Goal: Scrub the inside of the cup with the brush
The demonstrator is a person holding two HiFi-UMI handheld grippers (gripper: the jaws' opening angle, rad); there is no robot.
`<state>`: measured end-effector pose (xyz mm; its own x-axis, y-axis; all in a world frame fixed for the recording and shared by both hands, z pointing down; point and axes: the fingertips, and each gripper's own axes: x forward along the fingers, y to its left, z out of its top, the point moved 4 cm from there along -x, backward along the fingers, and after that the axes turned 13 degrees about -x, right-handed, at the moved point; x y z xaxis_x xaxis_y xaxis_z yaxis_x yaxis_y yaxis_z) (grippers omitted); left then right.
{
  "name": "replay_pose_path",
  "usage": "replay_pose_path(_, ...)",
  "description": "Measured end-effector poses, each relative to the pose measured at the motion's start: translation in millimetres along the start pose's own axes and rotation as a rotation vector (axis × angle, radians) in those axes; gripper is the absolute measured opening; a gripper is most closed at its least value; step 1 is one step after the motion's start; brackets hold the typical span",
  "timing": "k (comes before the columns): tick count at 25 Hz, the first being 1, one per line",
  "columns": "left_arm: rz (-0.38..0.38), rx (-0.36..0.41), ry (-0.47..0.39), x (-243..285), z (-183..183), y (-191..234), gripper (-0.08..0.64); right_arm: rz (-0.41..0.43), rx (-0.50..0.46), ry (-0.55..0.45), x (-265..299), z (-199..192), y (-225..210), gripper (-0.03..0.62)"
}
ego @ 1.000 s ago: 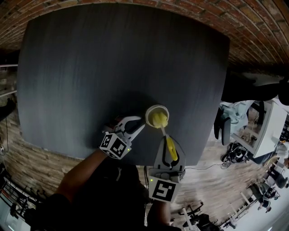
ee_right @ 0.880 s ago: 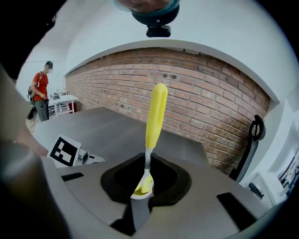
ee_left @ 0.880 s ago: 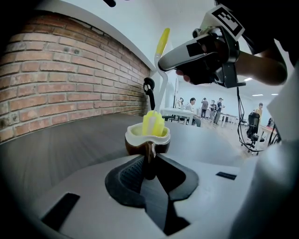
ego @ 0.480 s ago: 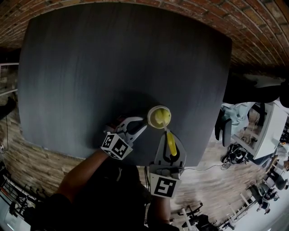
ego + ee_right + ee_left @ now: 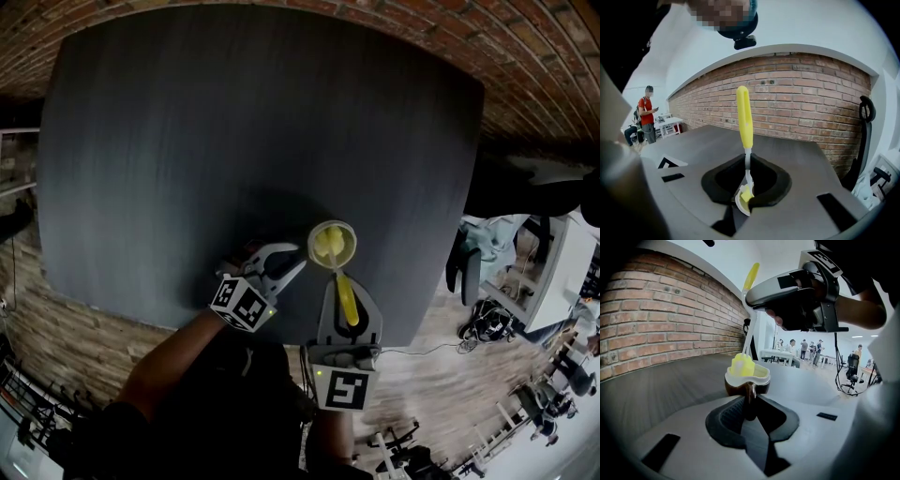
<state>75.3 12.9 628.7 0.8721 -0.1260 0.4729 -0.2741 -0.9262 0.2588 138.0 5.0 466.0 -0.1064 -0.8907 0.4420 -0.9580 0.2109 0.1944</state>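
Observation:
A small dark cup (image 5: pixel 349 247) with a pale rim stands near the front edge of the dark table (image 5: pixel 234 141). My left gripper (image 5: pixel 298 264) is shut on the cup's handle, and the cup (image 5: pixel 761 377) sits just beyond its jaws (image 5: pixel 749 401). My right gripper (image 5: pixel 341 281) is shut on the thin shaft of the brush (image 5: pixel 347 302), below its yellow handle (image 5: pixel 744 119). The yellow brush head (image 5: pixel 742 364) sits inside the cup, poking above the rim. Looking down past the right gripper (image 5: pixel 747 180), I see the cup (image 5: pixel 739 202) with the brush head in it.
The table's front edge (image 5: pixel 281 336) runs just under both grippers. A brick wall borders the table's far side. Right of the table are chairs and office clutter (image 5: pixel 497 272). Several people stand far off (image 5: pixel 806 348), and one stands in a red top (image 5: pixel 647 117).
The brush head has shifted inside the cup, and the right gripper has moved a little up and left towards it. The left gripper and cup have barely moved.

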Motion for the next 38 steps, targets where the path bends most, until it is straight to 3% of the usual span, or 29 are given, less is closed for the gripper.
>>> replay_pose_path(7,0.0,-0.004,0.0,-3.1,-1.3,0.4,0.083,0.035,0.032,0.061,-7.2,-0.5,-0.2,0.051)
replay_pose_path(19,-0.004,0.001,-0.001,-1.7,-1.3,-0.4,0.083,-0.119,-0.07,0.043,-7.5,-8.5,-16.9,0.051)
replay_pose_path(30,-0.004,0.002,0.006,-1.5,-0.7,-0.1,0.083,0.023,0.045,0.053,-6.0,-0.7,0.2,0.051)
replay_pose_path(38,-0.004,-0.003,0.003,-3.0,-1.5,0.5,0.083,-0.056,-0.024,0.09,-10.4,-5.7,-11.2,0.051)
